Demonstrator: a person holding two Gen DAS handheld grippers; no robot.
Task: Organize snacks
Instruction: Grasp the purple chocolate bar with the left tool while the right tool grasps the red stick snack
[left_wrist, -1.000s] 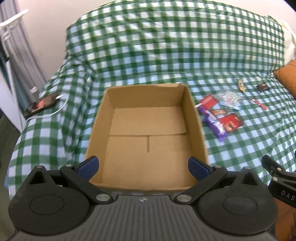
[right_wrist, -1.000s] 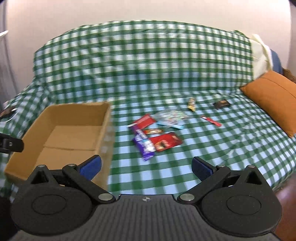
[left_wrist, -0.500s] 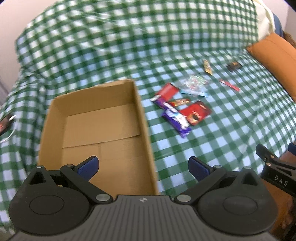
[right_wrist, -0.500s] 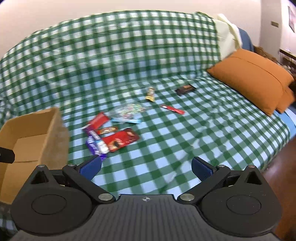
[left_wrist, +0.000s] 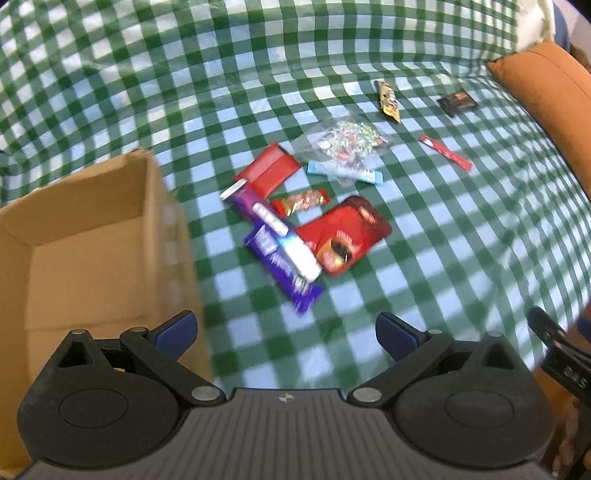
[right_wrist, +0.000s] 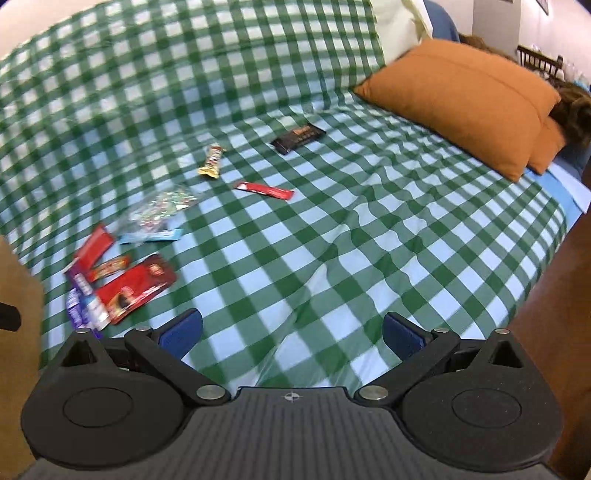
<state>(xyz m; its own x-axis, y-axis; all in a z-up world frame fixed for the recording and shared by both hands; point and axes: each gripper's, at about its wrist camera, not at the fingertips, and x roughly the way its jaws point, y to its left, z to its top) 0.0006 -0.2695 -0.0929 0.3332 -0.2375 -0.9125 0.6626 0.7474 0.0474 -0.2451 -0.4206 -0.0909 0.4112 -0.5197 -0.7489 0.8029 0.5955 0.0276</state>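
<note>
An empty cardboard box (left_wrist: 92, 258) sits on the green checked bed at the left of the left wrist view. Beside it lies a heap of snacks: a purple bar (left_wrist: 280, 273), a large red packet (left_wrist: 347, 236), a small red pack (left_wrist: 269, 173), a clear candy bag (left_wrist: 347, 140) and a light blue stick (left_wrist: 345, 172). Farther off lie a yellow bar (right_wrist: 212, 160), a thin red stick (right_wrist: 264, 190) and a dark packet (right_wrist: 299, 138). My left gripper (left_wrist: 286, 330) is open just short of the purple bar. My right gripper (right_wrist: 291, 330) is open over bare cover.
Orange pillows (right_wrist: 469, 99) lie at the right end of the bed, with a brown wooden edge (right_wrist: 546, 332) below them. The box corner (right_wrist: 14, 295) shows at the left of the right wrist view. The other gripper's tip (left_wrist: 554, 350) pokes in at the lower right.
Both grippers have swung to the right, away from the box. The snack heap has come to the middle of the left wrist view, and the pillows now fill the right wrist view's upper right.
</note>
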